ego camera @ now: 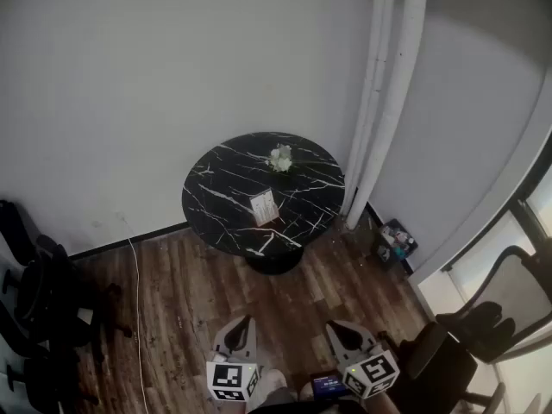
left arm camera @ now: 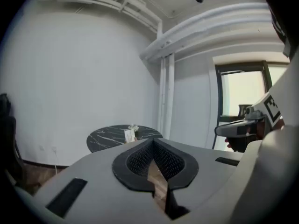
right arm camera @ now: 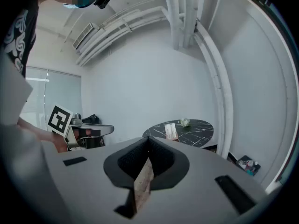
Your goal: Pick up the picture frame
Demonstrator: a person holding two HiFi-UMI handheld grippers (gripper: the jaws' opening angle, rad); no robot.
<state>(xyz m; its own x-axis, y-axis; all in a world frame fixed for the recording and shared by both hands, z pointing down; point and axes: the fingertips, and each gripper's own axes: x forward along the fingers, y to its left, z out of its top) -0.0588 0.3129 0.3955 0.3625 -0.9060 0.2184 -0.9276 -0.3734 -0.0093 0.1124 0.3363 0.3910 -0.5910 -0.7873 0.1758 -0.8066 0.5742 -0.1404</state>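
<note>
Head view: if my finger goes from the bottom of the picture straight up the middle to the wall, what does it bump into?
left gripper and right gripper, side by side → wooden floor → black table → picture frame → white flowers → white wall

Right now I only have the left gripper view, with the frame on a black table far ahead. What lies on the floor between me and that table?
Observer: The head view shows only wood floor on the straight line to the table. A white cable runs down the left side, off that line.
Operator: And where on the tabletop does the frame sit, front or back?
Observer: From above, the picture frame sits just on the near side of the centre. The flowers are behind it, toward the wall.
</note>
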